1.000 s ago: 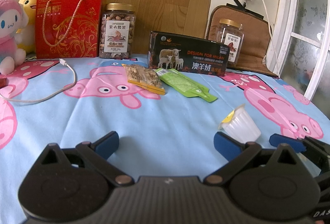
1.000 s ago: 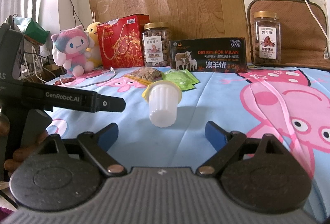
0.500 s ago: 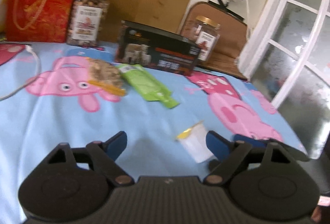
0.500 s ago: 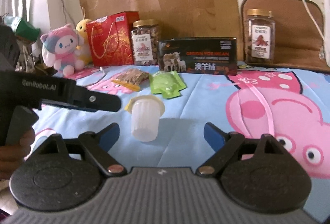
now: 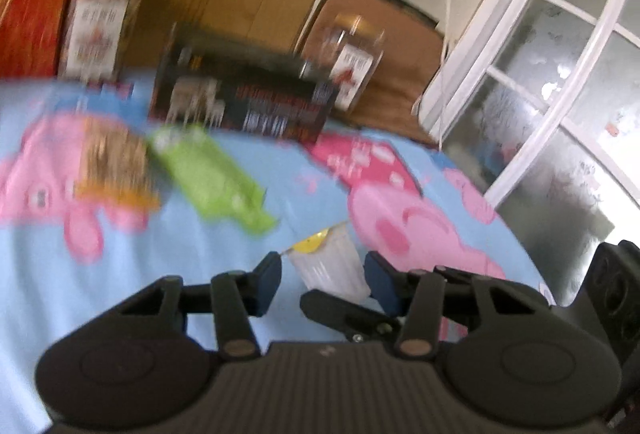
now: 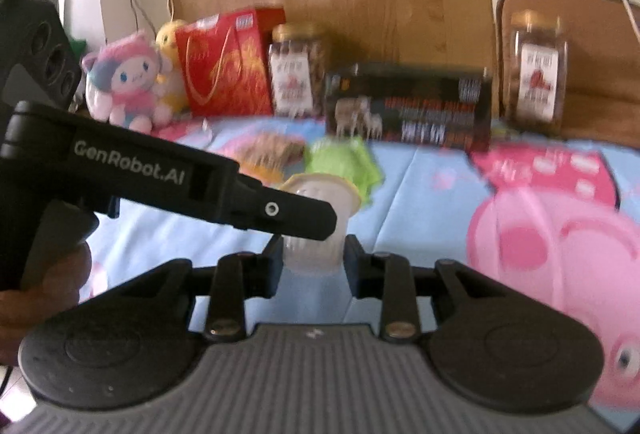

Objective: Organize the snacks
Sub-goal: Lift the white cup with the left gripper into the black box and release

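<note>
Jelly cup [image 6: 312,256], white with a yellow lid, sits between the pads of the right tool [image 6: 314,266], low over the blue pig-print sheet [image 5: 200,274]. The right tool's jaws have just been closing, and both pads now press on the sides of the cup. The left tool [image 5: 324,282] has just been closing too. The cup is between its pads, but one pad stands apart from the cup, so I think this tool is not holding it.

Here is what could go wrong. The cup is soft plastic, so a hard squeeze could bend it or pop the lid. The two tools are very close together. If they bump, the cup could get knocked out and roll on the sheet. If both tools pull on the cup, it could tip or slip free. The right pads hold it low down, so it could also tilt over.

Some things are hard to see. Both pictures are blurry. One finger of the left tool hides the middle of the cup in the right view. I cannot tell if the cup touches the sheet or is lifted. The words on the black box [image 5: 240,102] cannot be read. The green packet [image 5: 204,170] is smeared too.
</note>
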Demonstrator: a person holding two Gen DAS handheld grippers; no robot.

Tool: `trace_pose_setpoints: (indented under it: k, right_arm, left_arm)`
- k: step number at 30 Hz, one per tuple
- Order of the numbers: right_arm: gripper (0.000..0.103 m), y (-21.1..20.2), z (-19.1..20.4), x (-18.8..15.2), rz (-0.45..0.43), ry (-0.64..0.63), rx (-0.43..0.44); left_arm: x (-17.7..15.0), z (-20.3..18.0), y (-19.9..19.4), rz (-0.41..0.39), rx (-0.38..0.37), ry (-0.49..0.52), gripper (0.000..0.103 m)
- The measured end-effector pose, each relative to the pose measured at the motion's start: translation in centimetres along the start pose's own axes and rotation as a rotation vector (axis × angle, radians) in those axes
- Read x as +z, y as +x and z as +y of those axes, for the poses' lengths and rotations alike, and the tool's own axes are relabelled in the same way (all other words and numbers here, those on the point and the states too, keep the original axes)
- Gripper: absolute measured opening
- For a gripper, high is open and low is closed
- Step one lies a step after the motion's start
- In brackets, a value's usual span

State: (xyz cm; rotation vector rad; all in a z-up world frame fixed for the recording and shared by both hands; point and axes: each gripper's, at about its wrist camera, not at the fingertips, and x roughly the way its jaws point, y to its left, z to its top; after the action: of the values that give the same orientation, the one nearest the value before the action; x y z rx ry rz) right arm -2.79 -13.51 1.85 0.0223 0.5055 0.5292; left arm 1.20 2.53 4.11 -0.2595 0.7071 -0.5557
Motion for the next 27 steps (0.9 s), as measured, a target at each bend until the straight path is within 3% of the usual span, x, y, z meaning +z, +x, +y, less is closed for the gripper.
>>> trace_pose_setpoints:
  k: [3, 8, 12, 15, 17, 21, 24, 27]
  right_arm:
    - [0.035, 0.9, -0.7, 2.6, -0.057, -0.028, -0.020]
    - [0.035, 5.1, -3.3, 7.6, -0.139, -0.019, -0.049]
    - [0.035, 9.9, -6.2, 11.3, -0.138, 0.062, -0.064]
    - [0.037, 13.2, -7.9, 12.7, -0.094, 0.093, -0.076]
    - [0.038, 13.3, -9.0, 12.7, -0.083, 0.149, -0.091]
    - [0.039, 9.5, -9.4, 10.4, -0.111, 0.218, 0.037]
    - [0.049, 9.2, -8.0, 7.9, -0.012, 0.167, 0.111]
    - [0.061, 10.7, -6.0, 6.5, 0.076, 0.081, 0.097]
  left_arm:
    - [3.4, -0.4, 0.8, -0.032, -0.010, 0.026, 0.045]
    - [10.0, 0.4, 3.5, -0.114, 0.038, 0.072, 0.044]
    - [14.8, 2.5, 7.2, -0.143, 0.067, 0.058, 0.044]
    - [16.8, 4.7, 8.8, -0.144, 0.139, 0.004, 0.045]
    - [16.5, 6.2, 7.7, -0.164, 0.115, -0.052, 0.046]
    - [13.3, 8.3, 2.9, -0.242, 0.078, -0.094, 0.052]
    - [10.5, 9.7, 0.9, -0.232, 0.061, -0.143, 0.054]
    - [8.3, 11.2, 0.2, -0.210, 0.073, -0.207, 0.054]
